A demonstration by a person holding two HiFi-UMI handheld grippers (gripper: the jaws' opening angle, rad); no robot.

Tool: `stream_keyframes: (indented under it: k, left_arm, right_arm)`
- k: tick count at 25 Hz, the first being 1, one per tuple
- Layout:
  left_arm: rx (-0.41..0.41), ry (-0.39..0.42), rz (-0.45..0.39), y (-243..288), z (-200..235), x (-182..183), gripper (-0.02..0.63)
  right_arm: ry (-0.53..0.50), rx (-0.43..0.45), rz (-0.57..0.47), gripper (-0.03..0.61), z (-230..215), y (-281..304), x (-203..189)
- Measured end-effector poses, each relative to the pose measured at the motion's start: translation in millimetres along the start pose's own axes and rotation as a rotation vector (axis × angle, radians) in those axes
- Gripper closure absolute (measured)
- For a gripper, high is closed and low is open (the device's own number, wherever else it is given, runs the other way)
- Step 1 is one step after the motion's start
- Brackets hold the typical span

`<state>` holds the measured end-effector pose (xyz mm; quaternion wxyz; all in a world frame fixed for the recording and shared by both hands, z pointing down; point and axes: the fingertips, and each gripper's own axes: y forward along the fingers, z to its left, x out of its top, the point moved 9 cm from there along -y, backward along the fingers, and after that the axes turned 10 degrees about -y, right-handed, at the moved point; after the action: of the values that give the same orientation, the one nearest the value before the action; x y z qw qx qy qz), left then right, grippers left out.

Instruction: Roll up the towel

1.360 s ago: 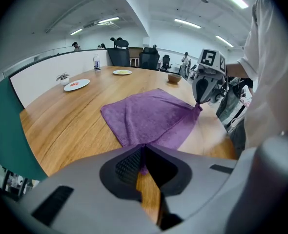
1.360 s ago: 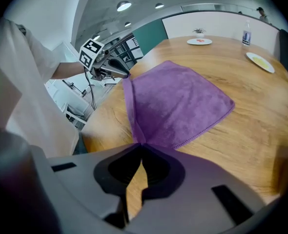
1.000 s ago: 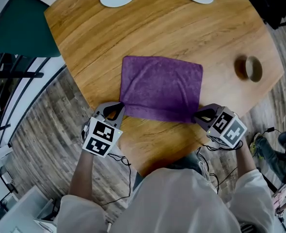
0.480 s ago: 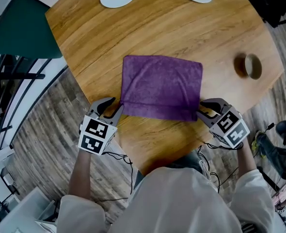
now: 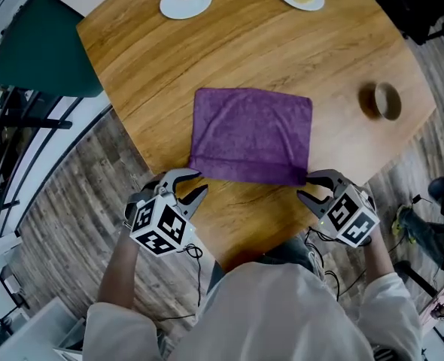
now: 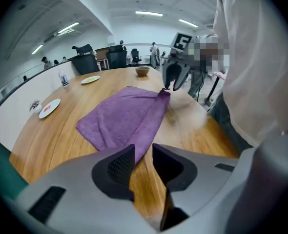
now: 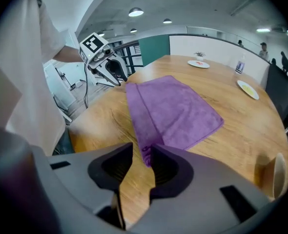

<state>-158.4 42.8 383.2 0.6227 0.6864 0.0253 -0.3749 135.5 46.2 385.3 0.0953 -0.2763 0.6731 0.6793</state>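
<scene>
Left gripper (image 5: 192, 183) has its jaws a little apart. They have just been opening, and they pinch nothing. It sits just by the near left corner of the purple cloth towel (image 5: 252, 132). The right gripper (image 5: 307, 186) has also just been opening and pinches nothing, by the near right corner. The towel lies on the round wooden surface (image 5: 282, 51), its near edge folded over.

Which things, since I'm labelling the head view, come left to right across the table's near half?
left gripper → towel → right gripper → wooden bowl
</scene>
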Motion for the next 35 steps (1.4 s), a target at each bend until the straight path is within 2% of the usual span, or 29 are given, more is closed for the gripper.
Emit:
stream_keyframes:
  k: [4,7,15,26,35]
  left_arm:
    - [0.004,0.092,0.035,7,-3,-1,0.499]
    - [0.004,0.118,0.041,11,-2,-2,0.506]
    - [-0.016,0.126,0.057,19,1,-5,0.509]
    - [-0.032,0.135,0.104,28,8,-12,0.508]
    - [-0.041,0.142,0.114,34,14,-14,0.508]
  right_arm:
    - [-0.034,-0.133,0.046,0.457,3,-5,-1]
    - [-0.024,-0.179,0.054,0.450,3,-12,-5]
    - [-0.039,-0.080,0.058,0.460,18,8,-7]
    - [-0.095,-0.066,0.122,0.479,8,28,-19]
    - [-0.100,-0.106,0.116,0.541,3,29,-20]
